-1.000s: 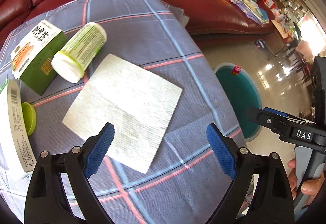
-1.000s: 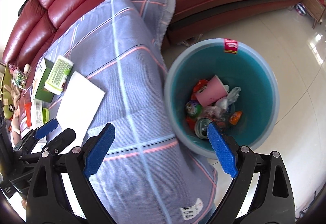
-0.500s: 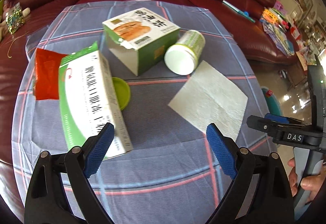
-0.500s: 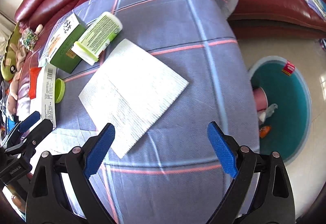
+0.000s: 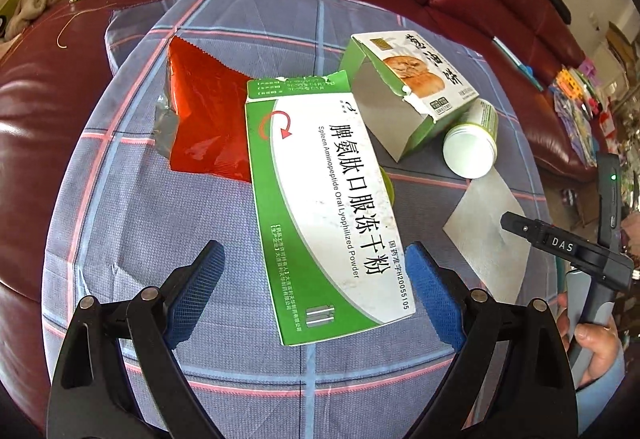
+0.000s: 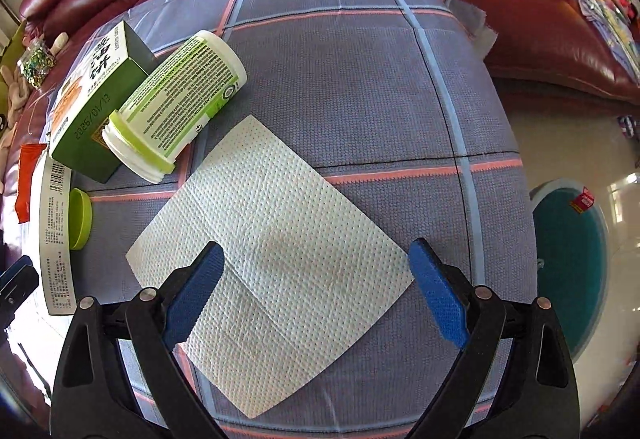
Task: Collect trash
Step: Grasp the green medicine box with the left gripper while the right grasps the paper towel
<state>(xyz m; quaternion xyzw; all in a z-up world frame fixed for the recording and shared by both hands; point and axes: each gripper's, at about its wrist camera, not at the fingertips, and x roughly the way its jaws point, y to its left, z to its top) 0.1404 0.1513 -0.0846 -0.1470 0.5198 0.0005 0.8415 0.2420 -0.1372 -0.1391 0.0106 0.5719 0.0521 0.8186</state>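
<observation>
1. Trash lies spread over the checked-cloth table (image 6: pixel 360 51): a white embossed paper towel (image 6: pixel 276 251), a green-and-white medicine carton (image 5: pixel 324 207), a red foil wrapper (image 5: pixel 204 123), a green pastry box (image 5: pixel 404 87), a white-and-green plastic bottle (image 6: pixel 180 99).
2. Within a second, the right gripper (image 6: pixel 316 295) has swung from the teal bin (image 6: pixel 568 271) to hang over the towel near the table's bin-side edge, jaws wide, holding nothing.
3. The left gripper (image 5: pixel 316 295) has shifted from towel to carton, spread wide and empty.
4. Each now seems lined up for its own pickup.

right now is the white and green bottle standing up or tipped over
Tipped over. The bottle lies on its side on the plaid cloth, leaning against the green box.
</observation>
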